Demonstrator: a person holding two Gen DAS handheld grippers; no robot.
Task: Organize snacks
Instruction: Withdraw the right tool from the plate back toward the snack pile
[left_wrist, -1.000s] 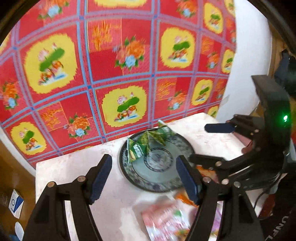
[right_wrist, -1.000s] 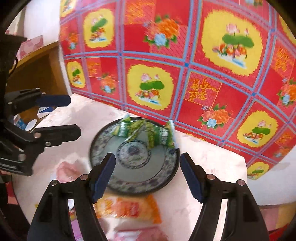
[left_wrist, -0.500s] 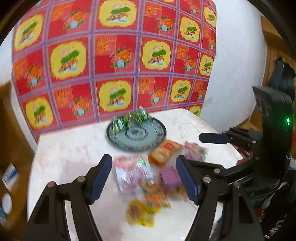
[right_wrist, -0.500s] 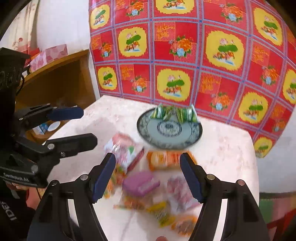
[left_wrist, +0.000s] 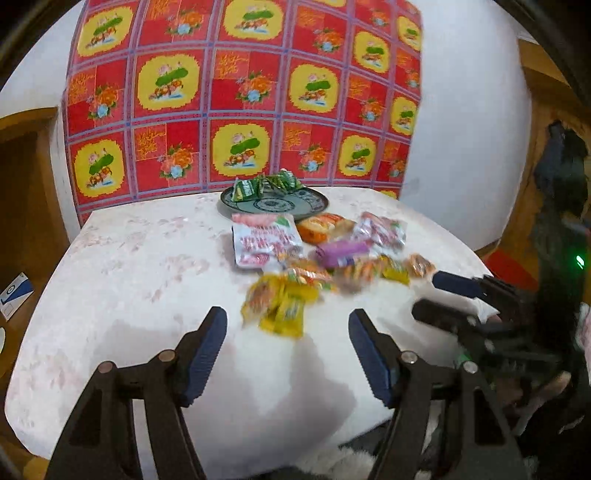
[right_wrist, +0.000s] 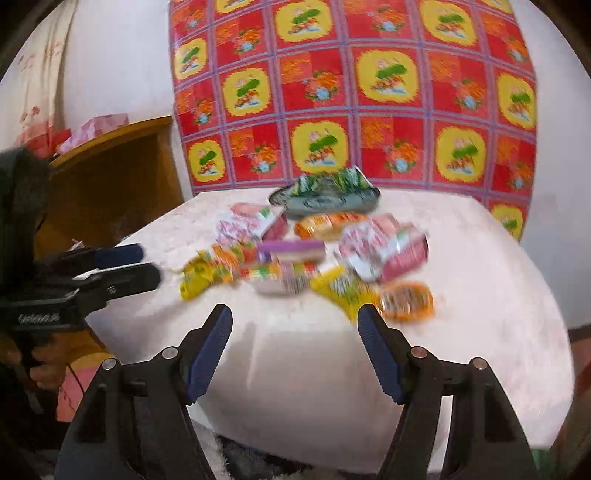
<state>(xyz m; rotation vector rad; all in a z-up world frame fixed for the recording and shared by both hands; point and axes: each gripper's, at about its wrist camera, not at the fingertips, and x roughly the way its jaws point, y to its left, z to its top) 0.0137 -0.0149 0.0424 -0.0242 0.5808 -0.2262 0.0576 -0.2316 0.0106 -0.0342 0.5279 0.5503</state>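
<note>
A patterned dark plate stands at the far side of the pale table, with green packets along its back rim. In front of it lies a loose heap of snacks: a pink-white bag, a purple packet, an orange packet and yellow packets. My left gripper hovers near the table's front edge, its jaws closing with nothing between them. My right gripper is open and empty, just short of a yellow packet and an orange one.
A red and yellow patterned cloth hangs on the wall behind the table. A wooden cabinet with pink boxes on top stands to the left. Each gripper shows at the side of the other's view.
Both grippers pulled back from the plate and sank towards the table's front edge. The snack heap, earlier under the fingers, now lies ahead of them.
</note>
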